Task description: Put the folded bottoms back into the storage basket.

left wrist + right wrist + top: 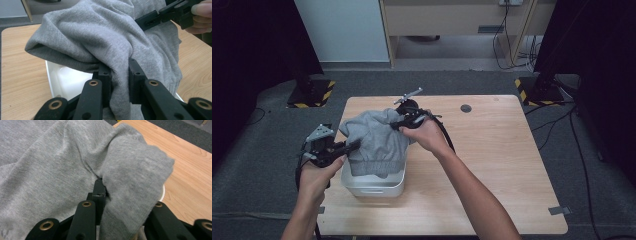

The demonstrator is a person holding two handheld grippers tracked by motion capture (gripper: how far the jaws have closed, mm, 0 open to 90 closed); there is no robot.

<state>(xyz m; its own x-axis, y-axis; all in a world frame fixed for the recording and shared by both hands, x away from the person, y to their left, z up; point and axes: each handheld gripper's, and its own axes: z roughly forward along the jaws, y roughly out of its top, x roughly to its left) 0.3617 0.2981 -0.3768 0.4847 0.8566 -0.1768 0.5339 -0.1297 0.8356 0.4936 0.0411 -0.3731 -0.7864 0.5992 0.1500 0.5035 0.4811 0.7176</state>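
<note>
Hanging between the two tools above the table, the soft grey knitted sweatshirt (pixel 374 137) sags in thick folds, its ribbed hem drooping into the white rectangular plastic bin (pixel 373 186) that stands on the pale wooden table (pixel 492 165). The left gripper (pixel 354 146) pinches a bunched fold of the cloth at the garment's left side, its jaws pressed onto the fabric in the left gripper view (pixel 119 82); the right gripper (pixel 396 125) clamps another fold near the top edge, the cloth wrapping over its jaws (pixel 120 205). Such fleece looks light and limp, not slippery and not fragile, so it should fold wherever it is unsupported and slide little in the pads; a hold on a doubled fold or on the firmer ribbed hem seems safest, since a single layer may stretch. The bin's inside shows a bare white wall in the left gripper view (pixel 65 77); whether anything else lies under the hem I cannot tell
</note>
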